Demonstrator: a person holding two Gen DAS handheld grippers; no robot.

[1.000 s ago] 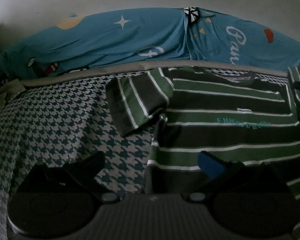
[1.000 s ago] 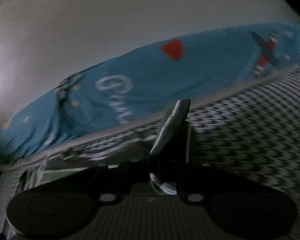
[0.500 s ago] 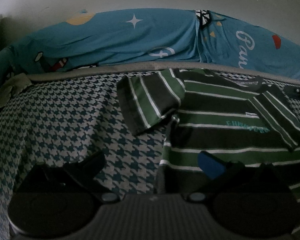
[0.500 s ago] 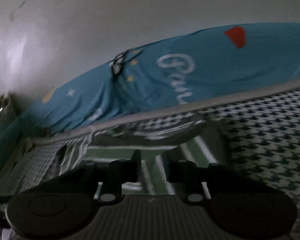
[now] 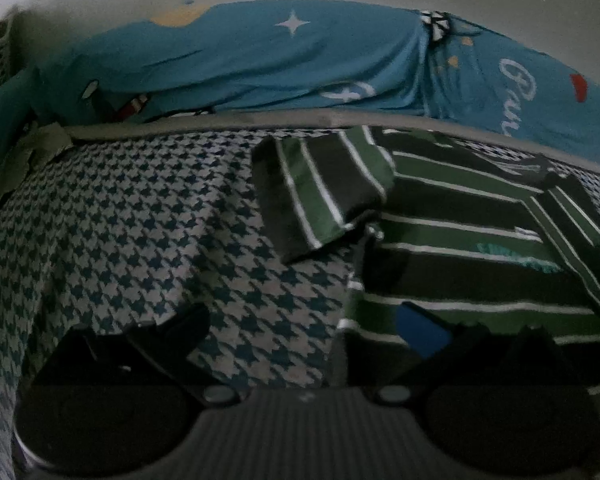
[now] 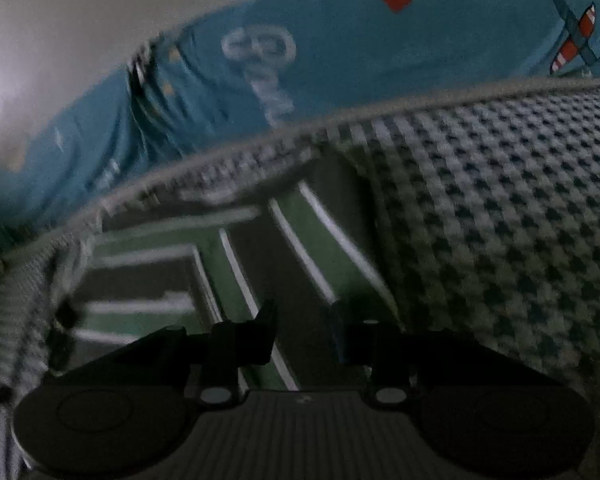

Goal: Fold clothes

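Striped shirt (image 5: 459, 236) lies flat on the houndstooth bed cover (image 5: 140, 220), one sleeve already folded in at 3 o'clock. Right gripper (image 6: 303, 328) is opening, nothing pinched. Left gripper (image 5: 300, 328) sits wide, empty. Next I'd guess the 11 o'clock sleeve (image 5: 319, 192).
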